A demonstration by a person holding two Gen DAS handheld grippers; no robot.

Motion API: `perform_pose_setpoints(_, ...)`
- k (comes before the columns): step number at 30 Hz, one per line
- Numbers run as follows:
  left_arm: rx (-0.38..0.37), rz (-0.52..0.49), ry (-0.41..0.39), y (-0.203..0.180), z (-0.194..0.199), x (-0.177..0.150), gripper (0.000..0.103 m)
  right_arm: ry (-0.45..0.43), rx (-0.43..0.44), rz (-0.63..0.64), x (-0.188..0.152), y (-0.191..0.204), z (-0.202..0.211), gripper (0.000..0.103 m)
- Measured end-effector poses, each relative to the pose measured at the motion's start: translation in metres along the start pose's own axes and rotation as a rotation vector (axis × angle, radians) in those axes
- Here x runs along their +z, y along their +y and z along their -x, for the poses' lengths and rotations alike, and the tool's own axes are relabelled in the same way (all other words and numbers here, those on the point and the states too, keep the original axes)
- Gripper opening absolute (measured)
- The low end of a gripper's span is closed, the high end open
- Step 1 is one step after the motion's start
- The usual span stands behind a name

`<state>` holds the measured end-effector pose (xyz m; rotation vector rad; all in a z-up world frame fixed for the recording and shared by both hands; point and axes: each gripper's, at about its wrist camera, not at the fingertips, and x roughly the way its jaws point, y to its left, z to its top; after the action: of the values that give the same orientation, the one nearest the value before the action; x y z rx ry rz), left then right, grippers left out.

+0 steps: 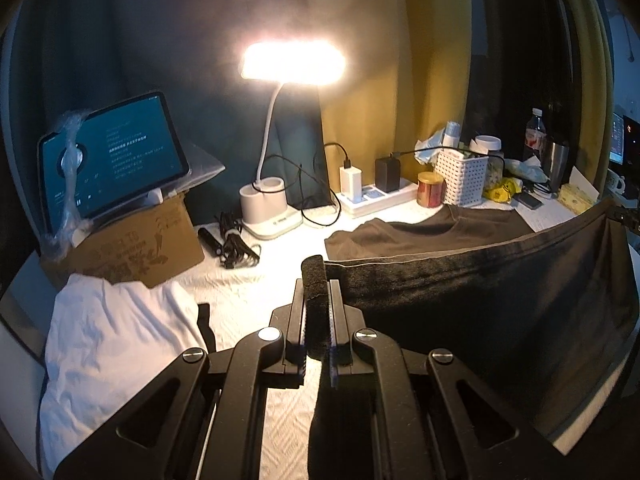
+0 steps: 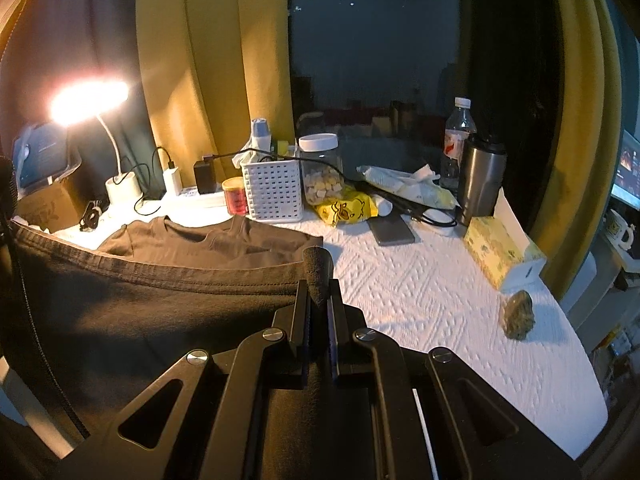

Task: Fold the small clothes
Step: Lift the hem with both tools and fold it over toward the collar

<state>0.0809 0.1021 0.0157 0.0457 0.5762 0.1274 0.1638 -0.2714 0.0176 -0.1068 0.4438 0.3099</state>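
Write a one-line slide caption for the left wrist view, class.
Left gripper clamps the dark garment's hem, lifting it taut above the white table cover under a glowing desk lamp.

Black T-shirt (image 2: 140,320) near, stitched hem; brown T-shirt (image 2: 208,240) flat behind it. Tabletop (image 2: 440,292) covered in white, embossed zigzag weave. White garment (image 1: 112,328) near left. Brown cardboard box (image 1: 140,248) with darker print. White desk lamp (image 1: 272,200), warm yellow glow. White perforated basket (image 2: 274,192), red-and-gold tin (image 2: 235,196), yellow snack bag (image 2: 348,210), pale yellow-green tissue box (image 2: 500,252), grey steel tumbler (image 2: 480,176). Mustard curtains (image 2: 208,60) far. Black tongs (image 1: 318,288).
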Motion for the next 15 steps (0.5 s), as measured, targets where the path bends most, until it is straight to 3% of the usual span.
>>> perform_pose_setpoints(15, -0.010, -0.008, -0.019, 0.005, -0.046, 0.032, 0.006, -0.018, -0.006, -0.006, 0.033, -0.004, -0.047, 0.008)
